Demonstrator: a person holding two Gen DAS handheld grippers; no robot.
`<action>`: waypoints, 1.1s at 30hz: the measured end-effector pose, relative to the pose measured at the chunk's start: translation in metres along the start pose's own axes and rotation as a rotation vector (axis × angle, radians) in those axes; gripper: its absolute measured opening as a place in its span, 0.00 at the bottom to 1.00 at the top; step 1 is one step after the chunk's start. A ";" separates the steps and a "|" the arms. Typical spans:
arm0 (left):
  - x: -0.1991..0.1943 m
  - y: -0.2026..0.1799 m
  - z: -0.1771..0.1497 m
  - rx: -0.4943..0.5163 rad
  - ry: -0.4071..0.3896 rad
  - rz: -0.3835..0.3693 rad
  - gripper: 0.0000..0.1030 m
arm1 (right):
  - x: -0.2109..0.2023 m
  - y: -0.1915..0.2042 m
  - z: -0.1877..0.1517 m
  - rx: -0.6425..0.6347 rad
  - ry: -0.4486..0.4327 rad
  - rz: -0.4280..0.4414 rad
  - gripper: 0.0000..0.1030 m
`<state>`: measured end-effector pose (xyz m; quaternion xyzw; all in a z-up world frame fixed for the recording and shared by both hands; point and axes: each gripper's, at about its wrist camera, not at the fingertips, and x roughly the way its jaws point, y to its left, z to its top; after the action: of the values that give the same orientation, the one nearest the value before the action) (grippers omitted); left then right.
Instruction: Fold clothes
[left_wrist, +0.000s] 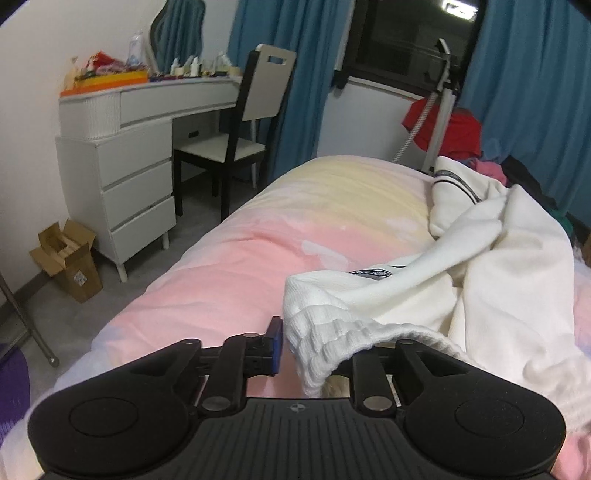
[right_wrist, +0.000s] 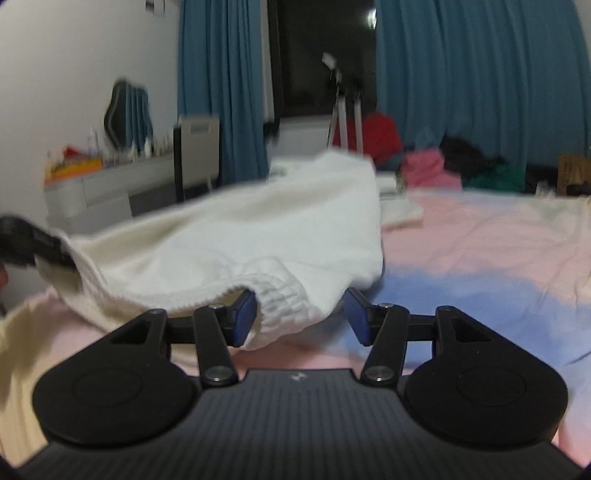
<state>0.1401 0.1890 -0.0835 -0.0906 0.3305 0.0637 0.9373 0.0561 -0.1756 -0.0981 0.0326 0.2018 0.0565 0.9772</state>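
- White knit garment (left_wrist: 491, 280): lies crumpled on the bed (left_wrist: 236, 266), toward its right side in the left wrist view; a dark-striped trim shows at its far end.
- Ribbed hem of the garment (left_wrist: 325, 343): bunched and raised off the bedcover, hanging across the front of the left hand-held gripper (left_wrist: 325, 363).
- Left hand-held gripper: one blue-padded finger (left_wrist: 275, 334) shows just left of the hem; the other finger is hidden under the cloth, so whether the hem is clamped cannot be told.
- Right hand-held gripper (right_wrist: 301, 319): fingers spread wide, with the ribbed hem (right_wrist: 286, 302) sagging into the gap between the blue pads (right_wrist: 243, 319); the left pad touches the fabric, the right pad stands apart from it.
- Bedcover: pink, yellow and blue patches, wrinkled.
- Background: white dressing surface (left_wrist: 147, 107) with drawers, chair (left_wrist: 243, 122), blue curtains (left_wrist: 295, 74), cardboard box (left_wrist: 70, 258) on the floor, and a heap of coloured clothes (right_wrist: 424, 166) beyond the bed; the right wrist view is motion-blurred.
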 end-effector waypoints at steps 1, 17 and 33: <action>0.001 0.000 0.000 0.004 0.000 -0.002 0.23 | 0.008 -0.001 -0.004 0.019 0.049 0.013 0.54; -0.010 0.010 -0.003 0.138 0.161 -0.091 0.77 | -0.008 0.004 0.013 0.050 0.063 0.078 0.26; -0.018 0.025 0.002 -0.012 0.196 -0.313 0.92 | 0.000 -0.040 0.001 0.395 0.416 0.258 0.35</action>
<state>0.1223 0.2130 -0.0739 -0.1523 0.4017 -0.0902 0.8985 0.0601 -0.2155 -0.1007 0.2349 0.3987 0.1449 0.8746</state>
